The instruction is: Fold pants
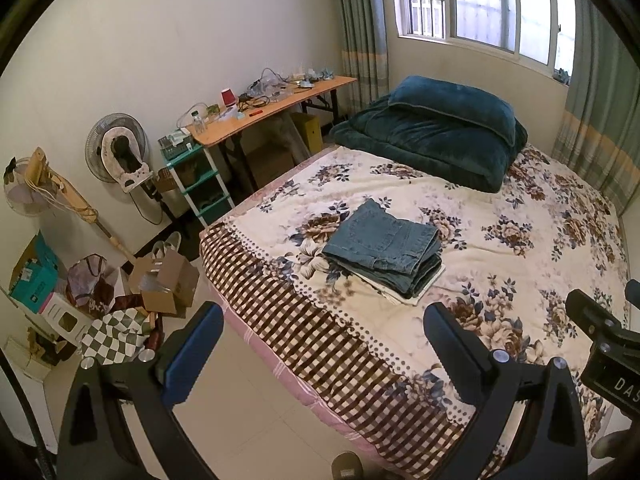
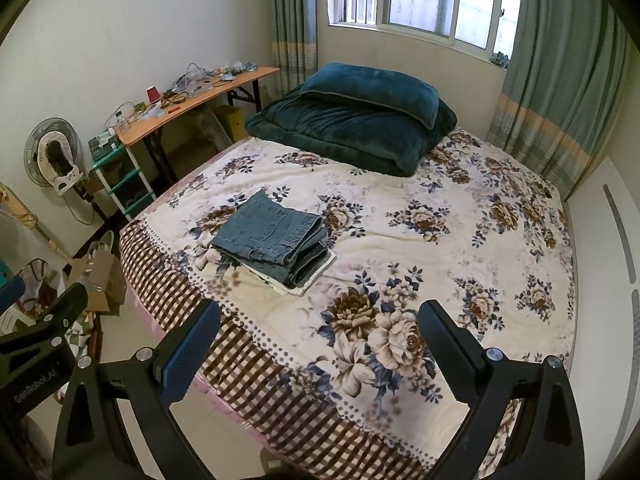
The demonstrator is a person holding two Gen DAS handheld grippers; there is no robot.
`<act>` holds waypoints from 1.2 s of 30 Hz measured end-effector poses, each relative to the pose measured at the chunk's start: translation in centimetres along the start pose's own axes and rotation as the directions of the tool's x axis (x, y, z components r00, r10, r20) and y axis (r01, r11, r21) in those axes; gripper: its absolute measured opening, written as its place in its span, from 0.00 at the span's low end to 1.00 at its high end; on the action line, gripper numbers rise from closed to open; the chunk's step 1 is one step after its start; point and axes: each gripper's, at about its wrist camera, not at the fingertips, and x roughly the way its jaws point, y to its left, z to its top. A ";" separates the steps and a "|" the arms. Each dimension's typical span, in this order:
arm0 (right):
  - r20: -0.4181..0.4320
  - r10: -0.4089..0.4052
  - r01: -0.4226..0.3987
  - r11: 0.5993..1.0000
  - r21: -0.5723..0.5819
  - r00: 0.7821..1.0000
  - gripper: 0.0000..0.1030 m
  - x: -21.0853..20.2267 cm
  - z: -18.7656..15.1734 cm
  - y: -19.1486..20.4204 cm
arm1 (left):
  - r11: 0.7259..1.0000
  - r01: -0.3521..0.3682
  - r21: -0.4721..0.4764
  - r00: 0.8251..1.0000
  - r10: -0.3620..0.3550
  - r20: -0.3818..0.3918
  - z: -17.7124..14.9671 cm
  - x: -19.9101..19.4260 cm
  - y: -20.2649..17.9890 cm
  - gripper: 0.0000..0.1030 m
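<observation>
Two grippers, both spread wide and empty: left gripper (image 1: 324,344) and right gripper (image 2: 318,340) hang back over the bed's near edge, well apart from the pants (image 1: 384,246). The pants lie folded, stacked on a pale garment near the near-left corner of the floral bedspread (image 2: 440,240), so the fold looks finished. Readable print: "GenRobot.AI" on the left gripper body in the right view, "DAS" cut off in the left.

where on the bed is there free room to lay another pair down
The floral bedspread is bare right of the folded jeans stack, up to the green quilt. The near corner is also free. The desk is cluttered. Both grippers hang open, empty.
</observation>
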 end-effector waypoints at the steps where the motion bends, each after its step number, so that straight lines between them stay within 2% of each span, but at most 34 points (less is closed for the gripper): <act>1: -0.002 0.003 -0.003 1.000 0.002 1.000 0.98 0.1 0.0 0.0 | 1.000 0.000 -0.001 1.000 0.000 0.001 0.2 0.1 0.0 1.00; 23: -0.007 0.013 -0.013 1.000 0.011 1.000 0.98 0.4 -0.1 0.6 | 1.000 0.003 0.004 1.000 -0.003 0.028 -0.1 -0.5 -0.4 1.00; 36: -0.012 0.013 -0.013 1.000 0.020 1.000 0.98 0.5 -0.7 0.7 | 1.000 0.019 -0.015 0.999 -0.018 0.034 -1.4 -1.1 -1.1 1.00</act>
